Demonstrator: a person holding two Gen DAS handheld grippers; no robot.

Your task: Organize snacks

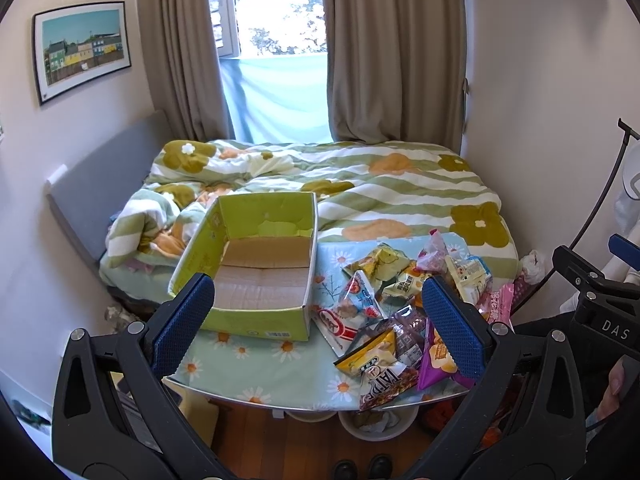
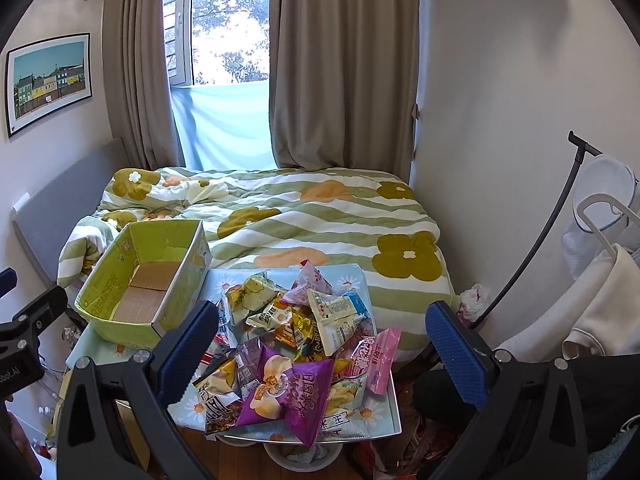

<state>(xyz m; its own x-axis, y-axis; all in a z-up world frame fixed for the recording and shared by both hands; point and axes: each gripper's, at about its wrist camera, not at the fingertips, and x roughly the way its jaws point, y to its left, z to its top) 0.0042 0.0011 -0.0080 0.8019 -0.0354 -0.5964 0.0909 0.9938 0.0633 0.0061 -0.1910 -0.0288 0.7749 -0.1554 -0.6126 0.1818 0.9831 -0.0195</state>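
Bedroom bench (image 1: 256, 364) — cardboard box (image 1: 256, 276) empty, snack packets (image 2: 296, 344) piled beside it; left tongs (image 1: 316, 320) and right tongs (image 2: 320, 344) gape, unloaded — sorting unstarted, next: pinch the purple packet (image 2: 288, 392).

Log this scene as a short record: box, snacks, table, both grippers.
box: green carton, open top, nothing inside, on the table's left part
snacks: loose pile of packets right of the box; purple bag at the near edge
table: daisy-print cloth, set against the bed
left gripper: jaws open, holding nothing
right gripper: jaws open, holding nothing
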